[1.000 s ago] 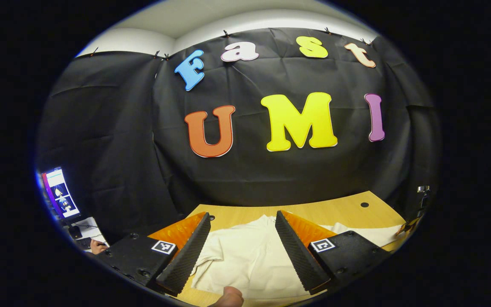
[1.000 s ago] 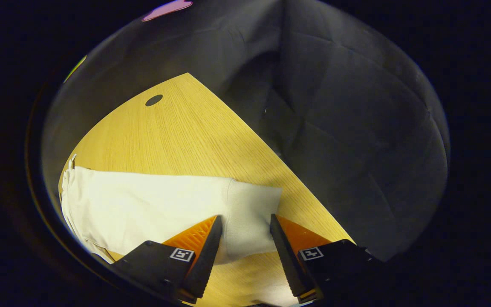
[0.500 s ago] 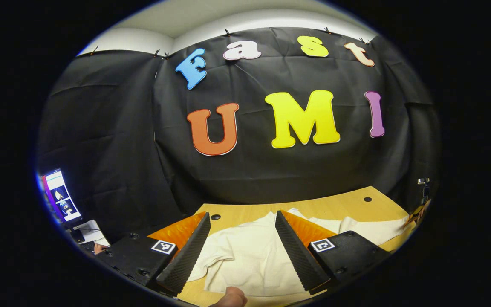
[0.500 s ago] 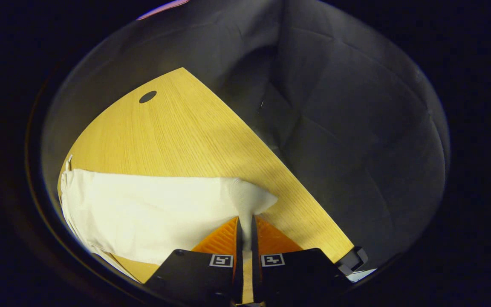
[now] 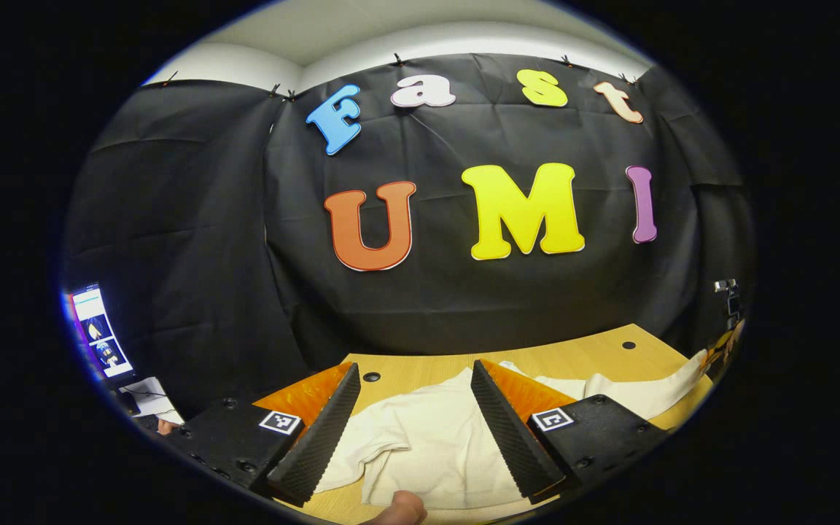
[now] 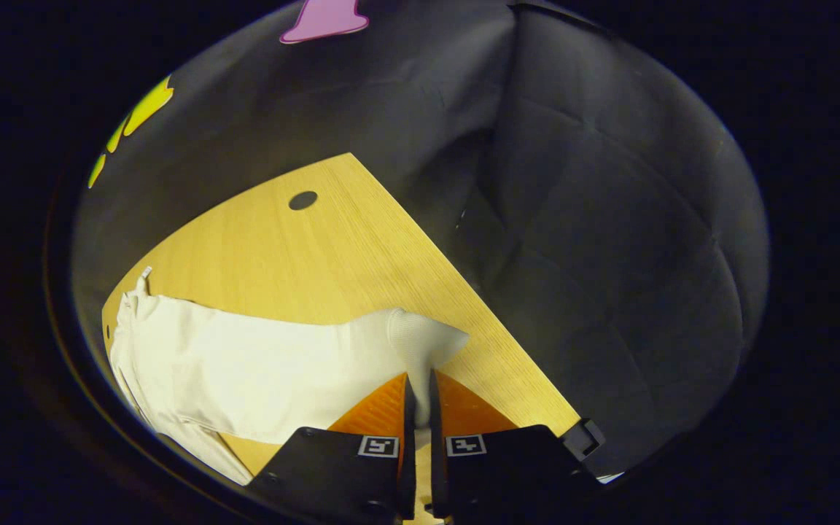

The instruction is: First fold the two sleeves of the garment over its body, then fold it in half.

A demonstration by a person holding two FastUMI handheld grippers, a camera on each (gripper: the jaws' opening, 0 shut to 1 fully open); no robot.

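Cream long-sleeved cloth garment (image 5: 427,445) lies on the light wooden table (image 6: 303,255). R gripper (image 6: 420,386) pinches 1 ribbed sleeve cuff (image 6: 424,343), raised off the wood; L gripper (image 5: 413,430) hangs wide apart over the body. Sleeve folds look underway, w/ the halving fold left.

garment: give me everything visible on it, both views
The garment is cream-white soft fabric with long sleeves, spread on the wooden table, body rumpled with loose folds. In the right gripper view one sleeve stretches across the table to a ribbed cuff, pinched and lifted by the right gripper, jaws closed on it. The left gripper hovers open above the body.
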